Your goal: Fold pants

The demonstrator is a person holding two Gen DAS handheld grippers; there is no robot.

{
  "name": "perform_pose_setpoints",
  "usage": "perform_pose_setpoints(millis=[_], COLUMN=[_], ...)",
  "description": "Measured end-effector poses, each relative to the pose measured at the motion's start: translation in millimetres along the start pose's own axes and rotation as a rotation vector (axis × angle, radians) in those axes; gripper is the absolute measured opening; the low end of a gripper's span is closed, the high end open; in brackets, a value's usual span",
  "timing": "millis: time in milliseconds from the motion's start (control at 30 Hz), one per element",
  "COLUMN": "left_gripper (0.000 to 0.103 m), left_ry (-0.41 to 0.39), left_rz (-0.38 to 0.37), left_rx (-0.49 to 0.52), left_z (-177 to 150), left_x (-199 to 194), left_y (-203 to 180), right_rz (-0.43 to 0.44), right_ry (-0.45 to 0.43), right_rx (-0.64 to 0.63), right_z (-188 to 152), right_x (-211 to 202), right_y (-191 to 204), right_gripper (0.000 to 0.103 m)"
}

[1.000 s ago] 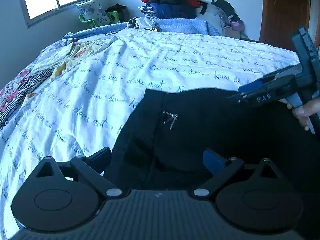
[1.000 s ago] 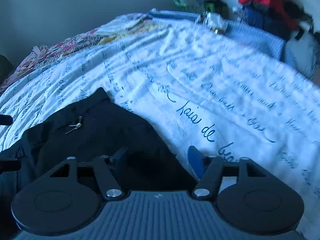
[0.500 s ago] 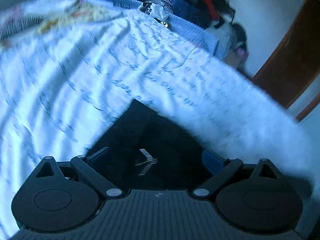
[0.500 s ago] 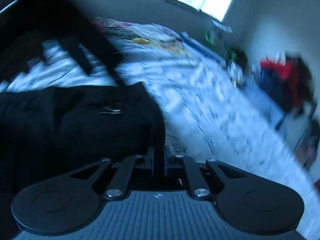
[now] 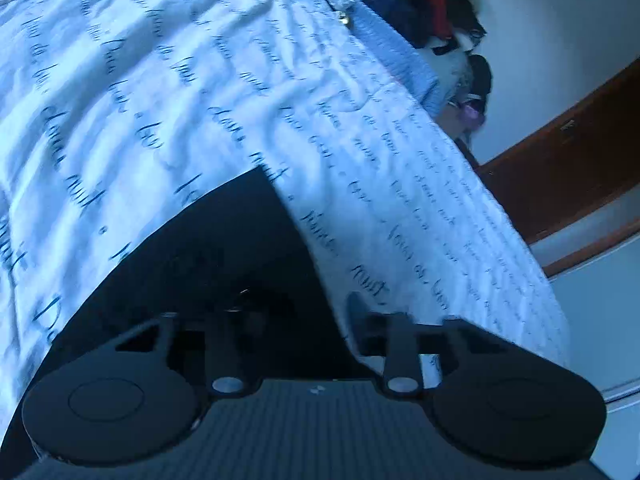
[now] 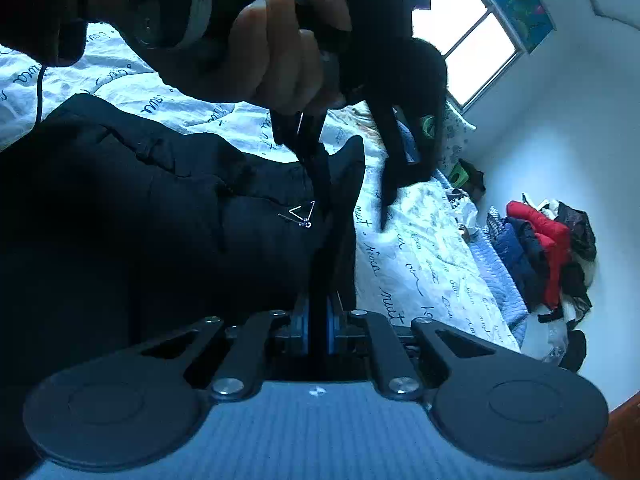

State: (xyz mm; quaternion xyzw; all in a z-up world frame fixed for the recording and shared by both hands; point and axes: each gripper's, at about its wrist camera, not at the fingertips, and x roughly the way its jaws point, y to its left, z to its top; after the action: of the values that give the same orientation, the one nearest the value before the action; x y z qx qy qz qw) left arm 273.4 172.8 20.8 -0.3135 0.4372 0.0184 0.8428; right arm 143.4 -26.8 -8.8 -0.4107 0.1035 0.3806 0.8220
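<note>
The black pants (image 6: 160,216) lay on a white bedspread (image 5: 160,92) printed with dark cursive script, a small metal ornament (image 6: 300,216) glinting near their upper edge. In the right wrist view, the right gripper (image 6: 318,320) had its two blue-padded fingers (image 6: 301,322) drawn together with a fold of the pants' black cloth pinched between them, the cloth rising in a taut ridge from the pads toward a raised corner. The left gripper (image 6: 344,188) entered that view from above, held in the person's left hand (image 6: 276,52); one dark finger pressed down at the pants' upper edge beside the ornament and the other reached the bedspread just beyond the raised corner, so the fingers stood apart. In the left wrist view the same spread showed: one finger (image 5: 224,320) lay over the dark cloth and the other (image 5: 360,316) over the printed bedspread, the pants' edge running between them, with motion blur softening detail. The hand and the left gripper's body hid part of the bedspread and the pants' far edge from the right camera. Around the bed stood a bright window (image 6: 464,36), a heap of red and dark clothes (image 6: 548,252), a light blue blanket (image 5: 396,56), and a brown wooden door (image 5: 568,176) against a pale wall.
</note>
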Motion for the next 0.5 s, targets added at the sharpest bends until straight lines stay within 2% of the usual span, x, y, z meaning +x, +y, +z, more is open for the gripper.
perform_pose_setpoints(millis=[33, 100, 167, 233, 333, 400, 500], left_gripper=[0.014, 0.012, 0.011, 0.011, 0.011, 0.011, 0.011], left_ry=[-0.004, -0.03, -0.05, -0.071, -0.102, -0.107, -0.111], left_rz=[-0.002, -0.008, -0.014, -0.025, -0.029, -0.033, -0.039], left_rx=[-0.006, -0.033, -0.033, -0.024, 0.015, 0.026, 0.03], left_z=[-2.5, -11.4, -18.0, -24.4, -33.9, -38.9, -45.8], left_x=[-0.9, -7.6, -15.6, -24.9, -37.6, -43.1, -49.6], left_y=[2.9, 11.0, 15.0, 16.6, 16.5, 17.8, 22.3], right_rz=[0.0, -0.044, -0.084, -0.157, -0.217, -0.233, -0.308], right_ry=[0.001, -0.008, 0.024, 0.049, 0.089, 0.129, 0.203], right_rx=[0.007, 0.014, 0.009, -0.01, -0.016, 0.033, 0.076], right_z=[-0.1, -0.6, -1.1, -4.4, -13.7, -21.6, -38.9], right_x=[-0.9, -3.2, 0.8, 4.1, 4.9, 3.1, -4.4], right_y=[0.6, 4.0, 6.1, 9.6, 5.3, -5.5, -21.1], right_gripper=[0.009, 0.009, 0.019, 0.04, 0.039, 0.039, 0.032])
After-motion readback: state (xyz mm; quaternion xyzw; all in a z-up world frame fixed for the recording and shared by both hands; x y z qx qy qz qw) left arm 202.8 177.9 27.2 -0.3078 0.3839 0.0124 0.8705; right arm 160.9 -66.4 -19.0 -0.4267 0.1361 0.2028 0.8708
